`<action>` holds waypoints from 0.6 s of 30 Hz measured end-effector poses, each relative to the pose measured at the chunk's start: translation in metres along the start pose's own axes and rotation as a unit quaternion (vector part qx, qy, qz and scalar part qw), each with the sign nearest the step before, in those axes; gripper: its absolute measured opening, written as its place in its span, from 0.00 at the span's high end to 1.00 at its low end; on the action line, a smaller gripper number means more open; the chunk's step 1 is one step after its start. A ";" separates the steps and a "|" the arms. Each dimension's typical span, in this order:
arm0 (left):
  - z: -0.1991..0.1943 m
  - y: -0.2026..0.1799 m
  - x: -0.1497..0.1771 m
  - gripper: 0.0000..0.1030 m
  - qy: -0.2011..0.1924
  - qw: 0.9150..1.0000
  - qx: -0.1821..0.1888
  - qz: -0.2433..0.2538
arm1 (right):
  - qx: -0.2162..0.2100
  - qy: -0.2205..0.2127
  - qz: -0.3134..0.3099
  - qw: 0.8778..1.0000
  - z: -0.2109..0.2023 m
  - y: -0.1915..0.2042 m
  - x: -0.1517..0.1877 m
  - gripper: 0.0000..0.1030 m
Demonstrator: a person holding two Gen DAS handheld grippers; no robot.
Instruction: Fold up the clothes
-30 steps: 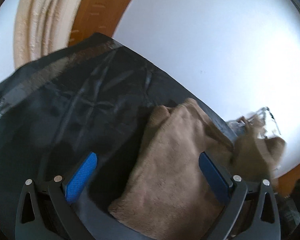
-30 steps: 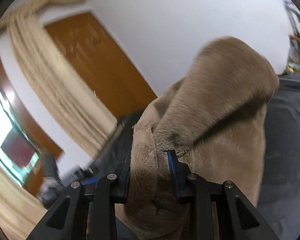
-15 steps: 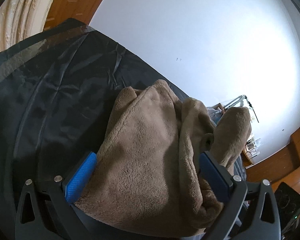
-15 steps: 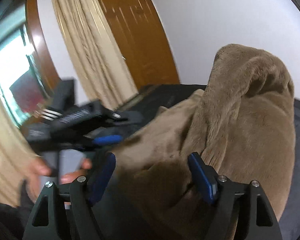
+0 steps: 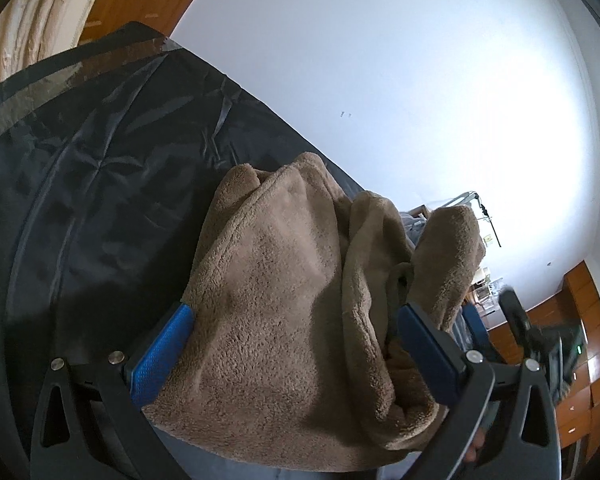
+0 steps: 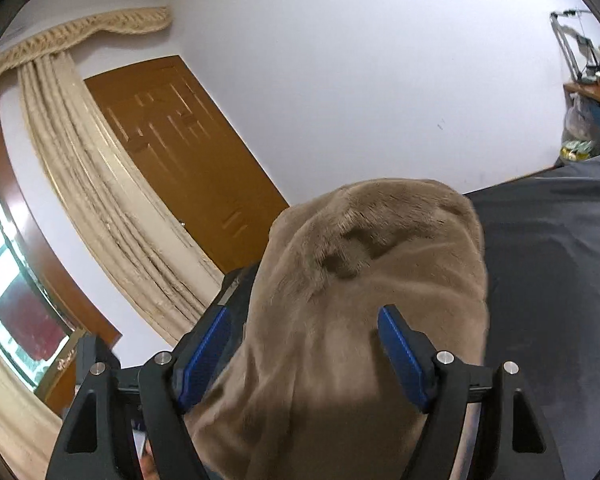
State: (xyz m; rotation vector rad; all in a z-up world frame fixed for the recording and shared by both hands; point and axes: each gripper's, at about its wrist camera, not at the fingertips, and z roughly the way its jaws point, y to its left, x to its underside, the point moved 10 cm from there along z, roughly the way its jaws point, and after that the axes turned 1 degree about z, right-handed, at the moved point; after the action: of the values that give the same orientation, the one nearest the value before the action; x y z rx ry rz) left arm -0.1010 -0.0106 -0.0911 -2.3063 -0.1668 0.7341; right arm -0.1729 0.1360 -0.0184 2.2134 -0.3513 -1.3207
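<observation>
A brown fleece garment lies bunched on a dark sheet, one fold standing up at its right end. My left gripper is open wide. The fleece fills the gap between its blue pads without being pinched. In the right wrist view the same garment bulges up in a rounded hump between the fingers of my right gripper. That gripper is open too, its pads set apart beside the fleece. The lower part of the garment is hidden behind both grippers.
The dark sheet spreads to the right of the hump. A white wall stands just behind the surface's far edge. A wooden door and beige curtain are at the left; cluttered shelves at the far right.
My right gripper went from shut on the fleece to open, letting it go. The garment has settled between the left gripper's fingers, where it only partly lay before.
</observation>
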 end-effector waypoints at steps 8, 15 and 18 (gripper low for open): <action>-0.002 0.006 -0.002 0.01 0.003 1.000 0.004 -0.020 | -0.028 0.131 -0.038 0.990 0.080 0.028 0.034 0.24; 0.001 0.011 -0.002 0.01 0.008 1.000 0.002 -0.023 | -0.042 0.141 -0.076 0.986 0.066 0.041 0.051 0.22; 0.004 0.008 0.000 0.01 0.012 1.000 0.005 -0.017 | -0.082 0.117 -0.066 0.988 0.030 0.043 0.055 0.22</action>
State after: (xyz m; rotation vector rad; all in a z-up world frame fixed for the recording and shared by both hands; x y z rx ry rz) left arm -0.1041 -0.0145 -0.0990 -2.2965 -0.1898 0.6877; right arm -0.1700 0.0654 -0.0464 2.2500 -0.0085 -1.0958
